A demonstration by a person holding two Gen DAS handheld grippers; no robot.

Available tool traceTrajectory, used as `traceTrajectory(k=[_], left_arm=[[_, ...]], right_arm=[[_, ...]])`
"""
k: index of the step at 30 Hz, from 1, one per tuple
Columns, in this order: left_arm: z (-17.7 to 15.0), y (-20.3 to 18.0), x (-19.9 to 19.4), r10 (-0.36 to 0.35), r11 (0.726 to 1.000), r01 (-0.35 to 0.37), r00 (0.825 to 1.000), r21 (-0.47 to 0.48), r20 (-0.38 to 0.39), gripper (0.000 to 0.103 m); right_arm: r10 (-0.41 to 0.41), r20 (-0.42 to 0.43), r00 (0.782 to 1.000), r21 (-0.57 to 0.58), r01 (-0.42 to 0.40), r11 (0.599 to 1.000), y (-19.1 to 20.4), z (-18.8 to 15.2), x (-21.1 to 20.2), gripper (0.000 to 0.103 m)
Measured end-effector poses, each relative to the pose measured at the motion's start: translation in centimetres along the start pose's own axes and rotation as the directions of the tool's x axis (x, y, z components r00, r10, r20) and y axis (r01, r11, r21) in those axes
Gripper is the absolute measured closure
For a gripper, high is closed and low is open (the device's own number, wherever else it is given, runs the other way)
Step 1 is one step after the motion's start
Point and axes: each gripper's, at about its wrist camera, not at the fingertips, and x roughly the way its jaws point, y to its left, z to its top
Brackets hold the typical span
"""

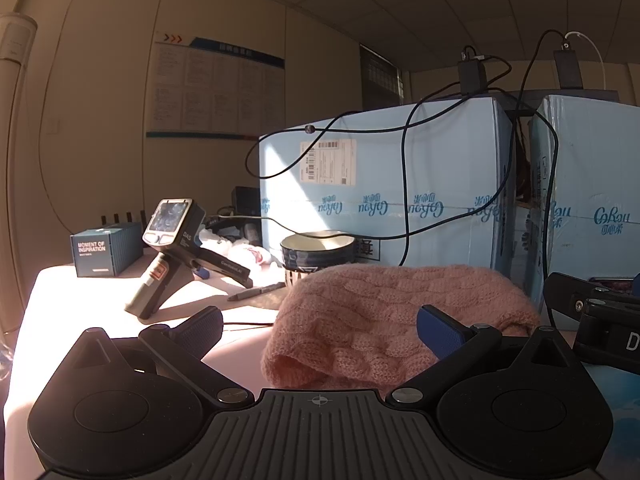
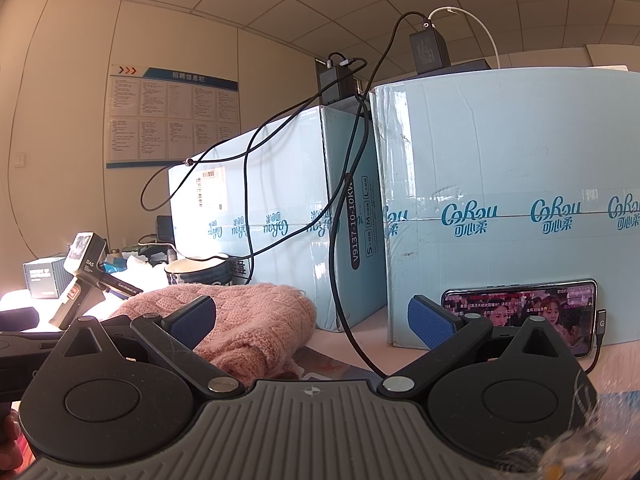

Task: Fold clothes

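The sweater (image 1: 384,320), mid frame, is dusty pink with a cable-knit pattern. Behind it the boxes (image 1: 400,184) are pale blue with darker blue lettering. The bowl (image 1: 316,250) is dark blue with a pale inside. Both grippers are black, their pads (image 2: 432,322) blue and finely textured. The small box (image 1: 106,250), left, is dark teal with white lettering.

A folded sweater (image 1: 384,320) lies on the desk (image 1: 100,300), in front of two tall boxes (image 1: 400,184) standing side by side. A bowl (image 1: 318,248) sits just behind the sweater's left end, and a phone (image 2: 520,312) leans against the right box.
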Motion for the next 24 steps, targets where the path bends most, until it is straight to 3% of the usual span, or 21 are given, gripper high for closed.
traceTrajectory(k=[24], left_arm=[[-0.06,0.17,-0.14,-0.001,1.000,0.001,1.000,-0.002,0.005,0.000]], right_arm=[[-0.001,-0.001,1.000,0.000,0.001,1.000,0.03,-0.01,0.01,0.000]])
